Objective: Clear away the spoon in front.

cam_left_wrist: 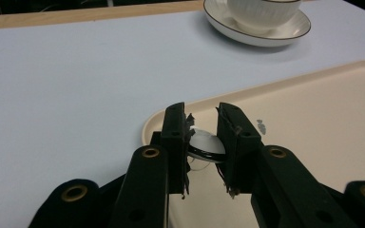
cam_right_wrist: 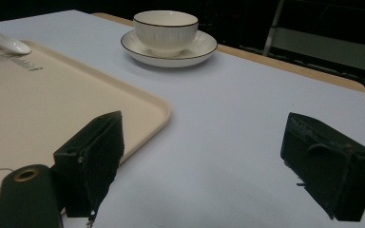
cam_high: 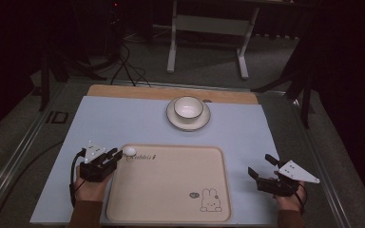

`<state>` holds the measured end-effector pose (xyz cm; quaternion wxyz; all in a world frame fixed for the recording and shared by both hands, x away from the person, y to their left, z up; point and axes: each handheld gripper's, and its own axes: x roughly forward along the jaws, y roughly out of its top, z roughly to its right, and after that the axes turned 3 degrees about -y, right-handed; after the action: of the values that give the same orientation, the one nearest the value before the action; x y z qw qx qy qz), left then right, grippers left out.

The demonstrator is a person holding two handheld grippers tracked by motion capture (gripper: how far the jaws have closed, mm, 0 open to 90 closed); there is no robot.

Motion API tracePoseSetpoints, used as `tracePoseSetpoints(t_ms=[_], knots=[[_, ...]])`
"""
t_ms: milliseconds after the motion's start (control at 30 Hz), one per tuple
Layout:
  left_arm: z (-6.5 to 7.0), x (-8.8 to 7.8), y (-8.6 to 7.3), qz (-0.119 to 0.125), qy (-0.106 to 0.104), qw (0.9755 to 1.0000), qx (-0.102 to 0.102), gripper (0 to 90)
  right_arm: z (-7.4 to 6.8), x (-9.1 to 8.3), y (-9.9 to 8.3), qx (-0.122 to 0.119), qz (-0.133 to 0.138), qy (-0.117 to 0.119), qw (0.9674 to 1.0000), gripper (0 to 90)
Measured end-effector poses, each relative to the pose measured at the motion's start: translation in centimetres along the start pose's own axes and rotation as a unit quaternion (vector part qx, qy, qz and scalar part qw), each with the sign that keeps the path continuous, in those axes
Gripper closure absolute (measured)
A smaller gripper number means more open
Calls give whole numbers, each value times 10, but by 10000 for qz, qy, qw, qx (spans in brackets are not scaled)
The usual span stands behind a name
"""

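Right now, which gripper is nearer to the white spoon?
Left. The left gripper has its jaws shut on the white spoon at the tray's far left corner; the right gripper sits open beyond the tray's right edge.

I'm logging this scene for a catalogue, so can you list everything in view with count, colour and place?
Spoon: one, white, held over the tray's far left corner.
Tray: one, beige with a rabbit drawing, near middle of the mat.
Bowl: one, white with a dark rim, standing on the saucer.
Saucer: one, white with a dark rim, far middle of the mat.
Mat: one, pale blue, covering the table.
Table: one, wooden, its far edge showing.
Frame: one, white, on the floor behind.
Left gripper: one, black, shut on the spoon.
Right gripper: one, black, open, right of the tray.
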<state>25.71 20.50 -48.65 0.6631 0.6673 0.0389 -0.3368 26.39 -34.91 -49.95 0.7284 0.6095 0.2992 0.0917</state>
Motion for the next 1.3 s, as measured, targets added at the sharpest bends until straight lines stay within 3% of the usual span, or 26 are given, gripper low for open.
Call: tracePoseSetpoints(t_ms=[133,533,967,1300], knots=[[0,1,-2,-44,78,10000,26,736,0,0,0,-3,-11,3,10000,141],[4,5,-10,-282,-19,9996,-84,722,0,0,0,-1,-37,0,10000,141],[11,9,-15,-468,-48,9989,-39,698,0,0,0,-3,-47,-2,10000,141],[11,9,-15,-446,1,9990,-103,610,0,1,0,-1,-40,4,10000,141]])
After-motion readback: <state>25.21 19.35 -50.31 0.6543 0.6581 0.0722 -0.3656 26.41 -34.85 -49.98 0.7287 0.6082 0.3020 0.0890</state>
